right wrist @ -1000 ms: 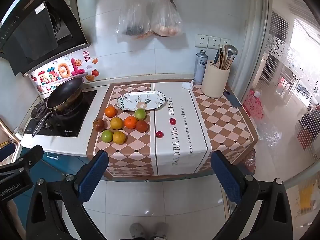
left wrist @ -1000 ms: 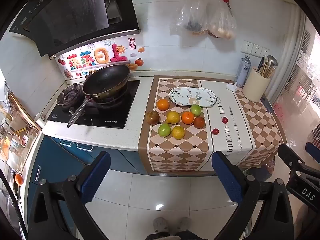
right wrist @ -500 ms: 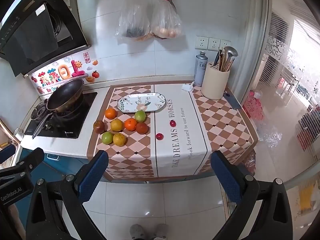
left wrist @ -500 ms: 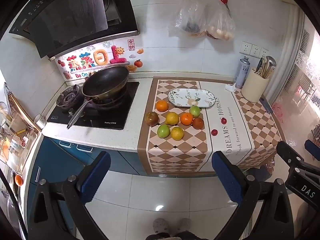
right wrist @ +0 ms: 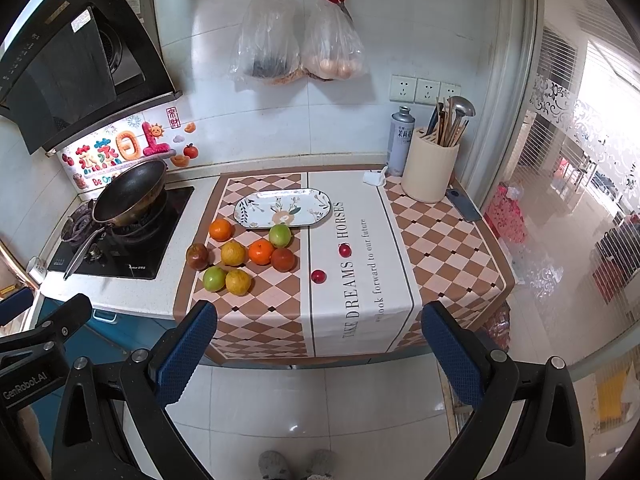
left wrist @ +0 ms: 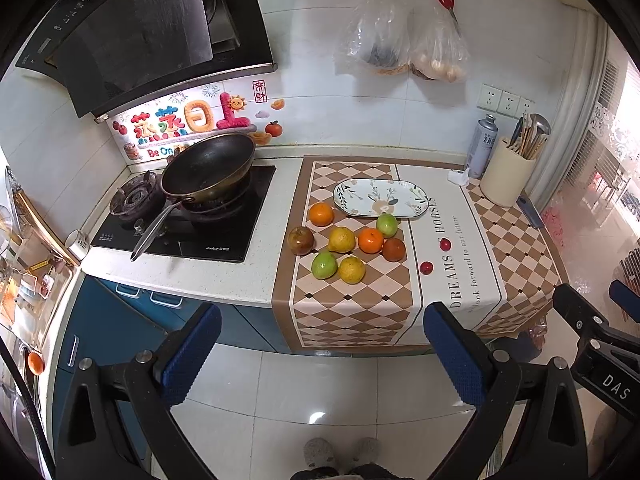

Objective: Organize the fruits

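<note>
Several fruits lie in a cluster on the checkered cloth (left wrist: 352, 304): oranges (left wrist: 321, 214) (right wrist: 261, 251), yellow citrus (left wrist: 341, 239), green apples (left wrist: 323, 265) (right wrist: 279, 235) and dark red fruits (left wrist: 300, 240). Two small red fruits (left wrist: 426, 267) (right wrist: 318, 276) lie apart on the white strip. An empty oval floral plate (left wrist: 378, 198) (right wrist: 282, 208) sits just behind the cluster. My left gripper (left wrist: 320, 354) and right gripper (right wrist: 320, 350) both stand open and empty, held back over the floor in front of the counter.
A wok (left wrist: 208, 168) sits on the gas hob (left wrist: 192, 224) at the left. A utensil holder (right wrist: 430, 174), a spray can (right wrist: 400, 142) and a phone (right wrist: 463, 205) stand at the back right. Bags (right wrist: 296, 48) hang on the wall. Blue cabinets (left wrist: 120, 320) run below the counter.
Both views have shifted slightly, so the counter sits a little lower and nearer. No fruit has moved and both grippers remain open.
</note>
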Demonstrator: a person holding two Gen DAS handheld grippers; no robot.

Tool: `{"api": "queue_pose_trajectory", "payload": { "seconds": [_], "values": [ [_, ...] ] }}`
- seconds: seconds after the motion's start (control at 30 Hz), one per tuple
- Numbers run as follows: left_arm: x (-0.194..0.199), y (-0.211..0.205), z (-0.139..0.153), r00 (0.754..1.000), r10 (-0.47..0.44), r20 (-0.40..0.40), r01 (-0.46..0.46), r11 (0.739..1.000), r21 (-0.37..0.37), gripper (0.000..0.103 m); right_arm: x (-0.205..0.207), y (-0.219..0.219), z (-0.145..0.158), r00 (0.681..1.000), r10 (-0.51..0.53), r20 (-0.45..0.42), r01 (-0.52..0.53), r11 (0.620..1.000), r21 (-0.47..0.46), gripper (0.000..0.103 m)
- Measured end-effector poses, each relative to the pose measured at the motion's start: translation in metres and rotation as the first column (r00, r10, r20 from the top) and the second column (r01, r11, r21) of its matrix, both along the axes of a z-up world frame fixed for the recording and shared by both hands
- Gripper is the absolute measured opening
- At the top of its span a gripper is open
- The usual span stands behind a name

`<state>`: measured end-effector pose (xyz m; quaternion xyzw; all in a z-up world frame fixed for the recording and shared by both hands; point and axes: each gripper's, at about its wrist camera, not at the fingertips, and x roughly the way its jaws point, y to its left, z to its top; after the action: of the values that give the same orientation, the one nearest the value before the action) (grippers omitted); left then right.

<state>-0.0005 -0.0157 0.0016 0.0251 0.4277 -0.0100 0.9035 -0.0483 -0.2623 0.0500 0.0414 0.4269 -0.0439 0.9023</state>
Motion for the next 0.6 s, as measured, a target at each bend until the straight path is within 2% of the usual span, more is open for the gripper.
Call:
{"api": "queue_pose_trajectory", "payload": {
  "seconds": [0.6],
  "values": [
    [0.0015,0.0020,0.0043,1.000,-0.001,-0.002,0.001,1.000,-0.004,0.103,0.0048,0.0047,0.0004,1.000,0.000,0.007,0.000,1.000,-0.008,0.103]
  ]
}}
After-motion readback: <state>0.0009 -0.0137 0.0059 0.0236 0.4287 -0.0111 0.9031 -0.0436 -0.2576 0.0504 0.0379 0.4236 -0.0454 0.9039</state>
